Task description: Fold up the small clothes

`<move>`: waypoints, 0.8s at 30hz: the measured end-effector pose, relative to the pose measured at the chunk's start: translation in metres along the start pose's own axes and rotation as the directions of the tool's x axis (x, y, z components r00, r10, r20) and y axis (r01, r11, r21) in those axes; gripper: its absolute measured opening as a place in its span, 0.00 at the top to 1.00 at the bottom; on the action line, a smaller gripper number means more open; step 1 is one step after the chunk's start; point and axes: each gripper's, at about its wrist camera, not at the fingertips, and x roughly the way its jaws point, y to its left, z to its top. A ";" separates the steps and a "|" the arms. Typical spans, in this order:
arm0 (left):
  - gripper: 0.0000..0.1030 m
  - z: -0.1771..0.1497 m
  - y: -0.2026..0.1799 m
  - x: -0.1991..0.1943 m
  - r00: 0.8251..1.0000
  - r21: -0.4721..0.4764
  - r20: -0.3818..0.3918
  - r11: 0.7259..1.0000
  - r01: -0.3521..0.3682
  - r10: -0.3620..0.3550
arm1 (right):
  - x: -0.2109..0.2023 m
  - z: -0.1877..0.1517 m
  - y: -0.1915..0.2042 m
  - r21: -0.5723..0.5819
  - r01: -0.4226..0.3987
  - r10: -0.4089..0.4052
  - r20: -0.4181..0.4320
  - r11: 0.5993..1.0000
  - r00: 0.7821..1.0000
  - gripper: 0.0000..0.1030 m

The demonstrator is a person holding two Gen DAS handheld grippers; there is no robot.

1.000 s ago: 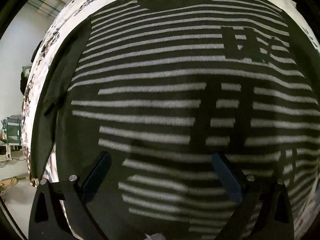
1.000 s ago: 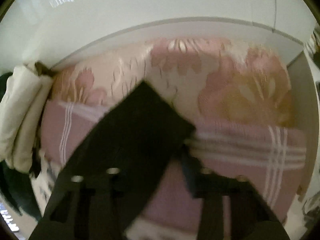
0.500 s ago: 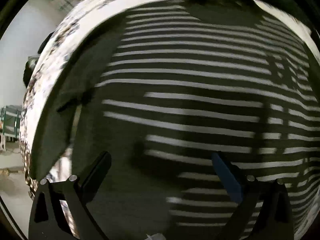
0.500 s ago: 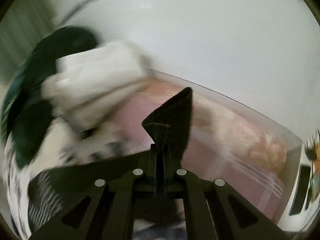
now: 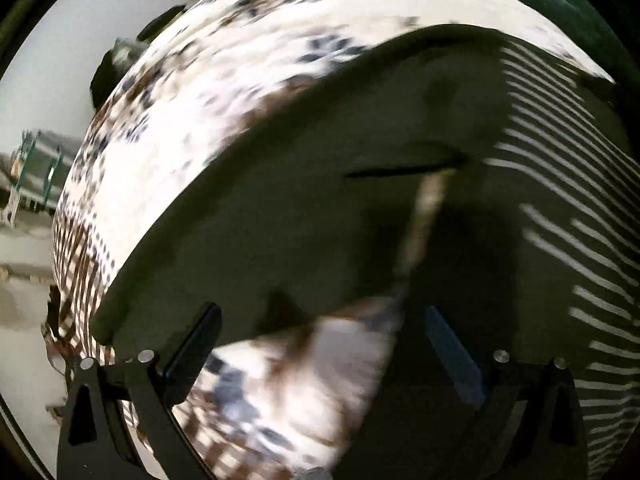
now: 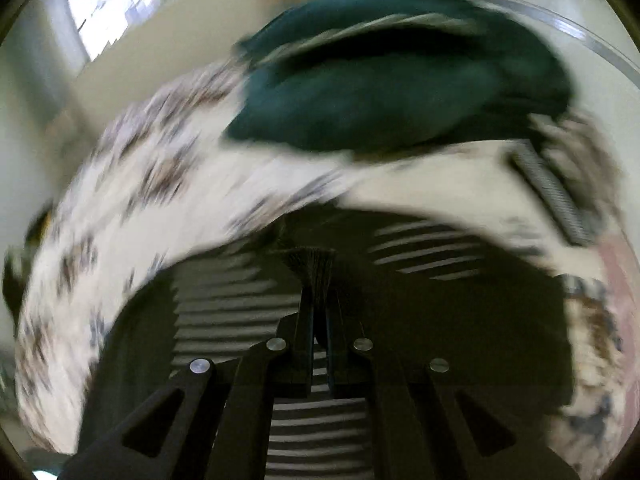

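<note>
A: where's the shirt [image 5: 400,208]?
B: flat on the patterned sheet [image 5: 224,92]; sleeve edge runs diagonally, bare sheet beyond it; left gripper [image 5: 320,344] jaws apart over it, empty
A: right one?
B: right gripper [image 6: 318,276] clamped on a ribbed shirt edge; green cloth [image 6: 384,92] further back

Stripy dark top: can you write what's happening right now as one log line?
right claw: shut on dark white-striped knit top | left claw: open, empty, above its plain sleeve | under: white patterned bedcover
</note>
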 end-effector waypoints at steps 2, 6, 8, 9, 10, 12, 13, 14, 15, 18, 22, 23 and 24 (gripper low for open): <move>0.00 0.000 0.019 0.010 1.000 -0.017 -0.007 1.000 0.006 -0.006 | 0.031 -0.025 0.060 -0.090 0.010 -0.014 -0.047 0.996 0.999 0.96; 0.00 -0.003 0.050 0.025 1.000 -0.044 -0.019 0.999 0.018 -0.019 | 0.082 -0.071 0.137 -0.237 0.036 -0.063 -0.105 0.971 0.992 0.96; 0.00 -0.005 0.058 0.029 0.999 -0.056 -0.028 0.998 0.025 -0.026 | 0.093 -0.083 0.152 -0.275 0.046 -0.081 -0.117 0.960 0.990 0.96; 0.00 -0.006 0.063 0.031 0.999 -0.068 -0.035 0.997 0.034 -0.037 | 0.095 -0.092 0.156 -0.288 0.054 -0.093 -0.125 0.956 0.988 0.96; 0.00 -0.006 0.070 0.031 0.998 -0.081 -0.039 0.996 0.043 -0.046 | 0.095 -0.095 0.156 -0.294 0.053 -0.098 -0.139 0.954 0.985 0.95; 0.00 -0.010 0.085 0.026 0.996 -0.126 -0.034 0.989 0.080 -0.085 | 0.098 -0.097 0.148 -0.247 -0.008 -0.057 -0.253 0.969 0.966 0.92; 0.00 -0.014 0.093 0.022 0.993 -0.154 -0.034 0.983 0.103 -0.109 | 0.088 -0.088 0.139 -0.211 -0.045 -0.017 -0.284 0.976 0.959 0.81; 0.00 -0.017 0.103 0.020 0.990 -0.191 -0.039 0.973 0.126 -0.136 | 0.082 -0.087 0.128 -0.156 -0.096 0.044 -0.312 0.983 0.949 0.71; 0.00 -0.023 0.116 0.018 0.983 -0.247 -0.047 0.956 0.159 -0.175 | 0.068 -0.087 0.114 -0.100 -0.120 0.082 -0.320 0.988 0.944 0.46; 0.00 -0.047 0.162 0.020 0.958 -0.454 -0.059 0.862 0.224 -0.280 | 0.036 -0.092 0.082 -0.030 -0.114 0.099 -0.320 0.993 0.942 0.35; 0.00 -0.080 0.212 0.041 0.927 -0.690 -0.053 0.684 0.235 -0.372 | -0.002 -0.107 0.040 -0.001 -0.042 0.040 -0.326 0.999 0.944 0.33; 0.00 -0.090 0.225 0.052 0.918 -0.746 -0.054 0.627 0.224 -0.392 | -0.006 -0.107 0.036 0.003 -0.030 0.030 -0.332 1.000 0.943 0.33; 0.01 -0.095 0.233 0.059 0.915 -0.776 -0.057 0.595 0.211 -0.399 | -0.012 -0.115 0.026 0.017 -0.014 0.019 -0.340 1.000 0.940 0.33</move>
